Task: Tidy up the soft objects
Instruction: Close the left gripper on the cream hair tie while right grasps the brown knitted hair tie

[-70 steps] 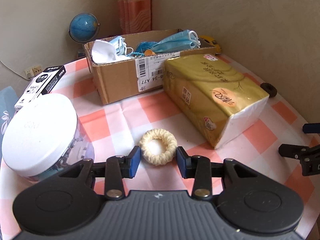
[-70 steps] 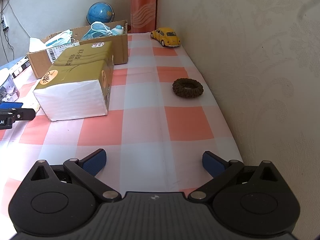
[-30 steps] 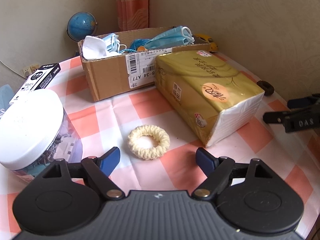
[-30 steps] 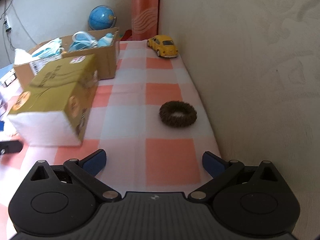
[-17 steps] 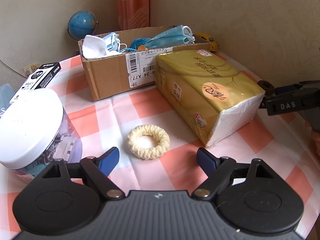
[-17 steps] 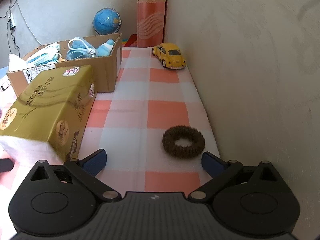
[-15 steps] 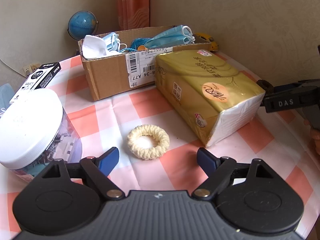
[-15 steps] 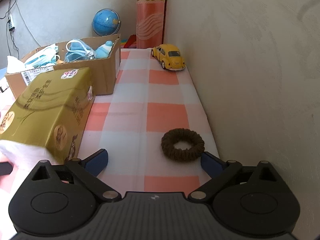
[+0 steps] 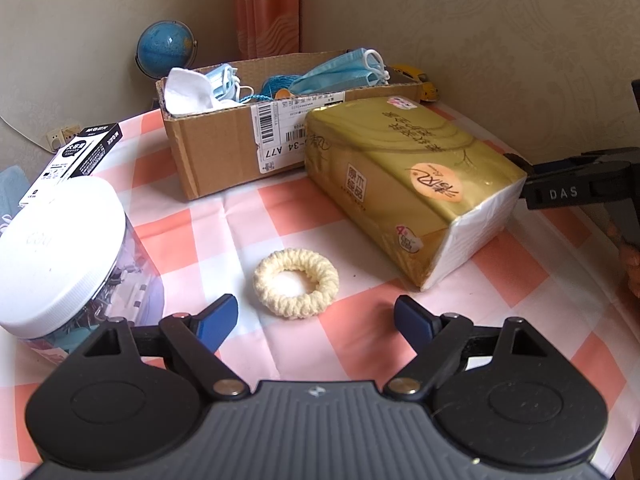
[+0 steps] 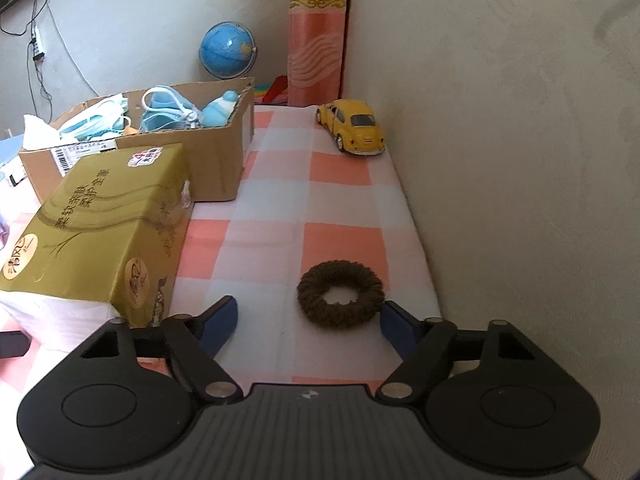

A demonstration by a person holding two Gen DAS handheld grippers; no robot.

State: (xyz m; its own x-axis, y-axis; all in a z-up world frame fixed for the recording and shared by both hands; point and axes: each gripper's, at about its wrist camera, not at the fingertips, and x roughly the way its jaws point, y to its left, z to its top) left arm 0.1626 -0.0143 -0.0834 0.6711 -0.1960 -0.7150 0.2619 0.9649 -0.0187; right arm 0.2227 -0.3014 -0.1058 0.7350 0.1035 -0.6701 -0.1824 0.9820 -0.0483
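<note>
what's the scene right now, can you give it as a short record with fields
surface: table with checked cloth
left claw: open, cream scrunchie just ahead, not touched
right claw: open, brown scrunchie between its fingers, near the right one
cardboard box: holds face masks
tissue pack: lying beside the box
other items: jar with white lid, yellow toy car, globe

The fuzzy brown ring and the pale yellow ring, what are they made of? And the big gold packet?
The fuzzy brown ring looks like knitted or crocheted yarn: matte, with a ribbed, woolly surface. The pale yellow ring shows the same braided stitches, so probably yarn too. The big gold packet seems wrapped in thin glossy plastic film that catches the light; its white end looks like stacked tissue paper.
</note>
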